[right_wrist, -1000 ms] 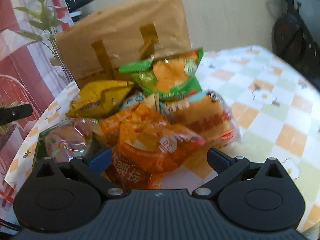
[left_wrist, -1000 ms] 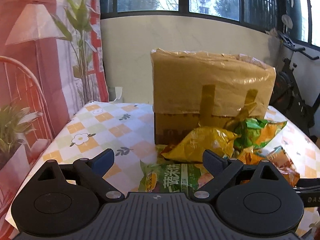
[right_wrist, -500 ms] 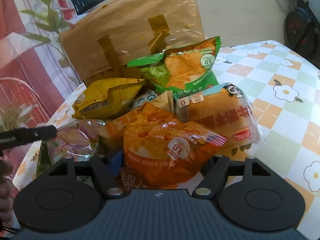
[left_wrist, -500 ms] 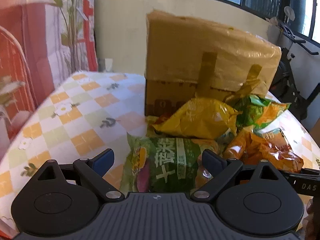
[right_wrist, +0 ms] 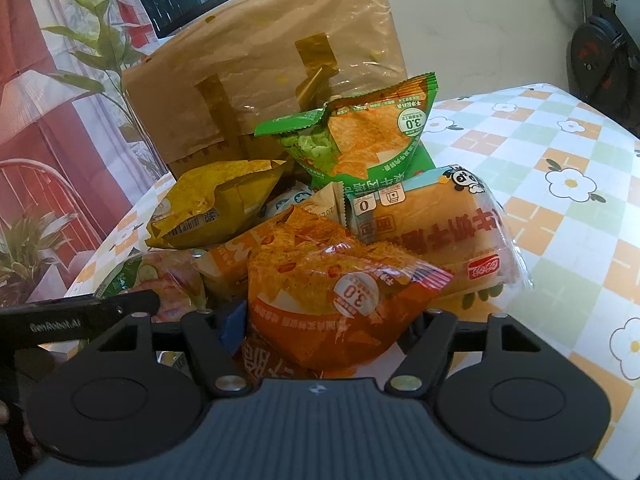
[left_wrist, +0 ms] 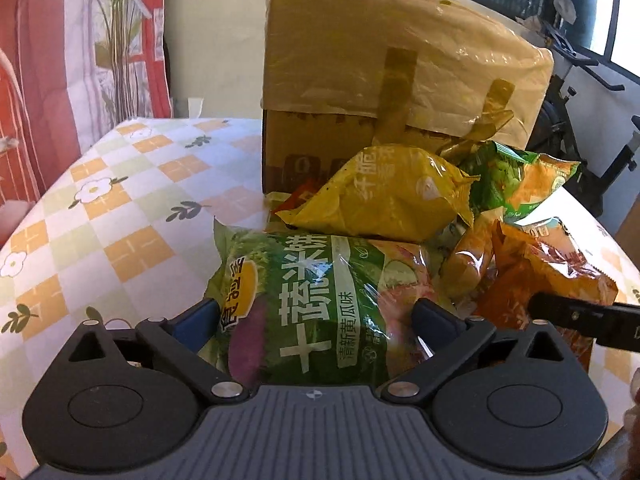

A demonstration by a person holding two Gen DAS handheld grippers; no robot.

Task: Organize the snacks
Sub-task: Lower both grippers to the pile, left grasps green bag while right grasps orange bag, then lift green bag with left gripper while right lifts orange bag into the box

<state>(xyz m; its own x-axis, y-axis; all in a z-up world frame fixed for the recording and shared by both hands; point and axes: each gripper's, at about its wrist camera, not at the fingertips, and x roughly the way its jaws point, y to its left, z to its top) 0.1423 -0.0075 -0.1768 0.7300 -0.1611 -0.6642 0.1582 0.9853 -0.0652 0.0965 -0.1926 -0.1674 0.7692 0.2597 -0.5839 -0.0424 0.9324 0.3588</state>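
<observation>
Fingers first: on my left gripper (left_wrist: 316, 322) the 2 blue pads stand wide, having just opened further, and the green crinkly rice-cracker bag (left_wrist: 304, 300) lies between them, not yet pinched as far as I can judge. Left of that bag, the checked orange-and-green tablecloth (left_wrist: 120, 216) runs bare to its rounded edge; good room to set things down there.

Centre: the snack heap leans against a tall brown cardboard box wrapped in yellowish plastic (left_wrist: 392, 68), which keeps the bags from sliding back. A yellow foil chip bag (left_wrist: 392, 196) rests on top of the green one, so lifting may drag it.

Right: my right gripper (right_wrist: 326, 330) has just narrowed onto the orange foil chip bag (right_wrist: 332, 292); both pads appear pressed into its sides, so I read it as held. Beside it, touching, sits a clear-wrapped bread loaf (right_wrist: 432, 232). Further right the cloth is open again, clear to the table edge.
</observation>
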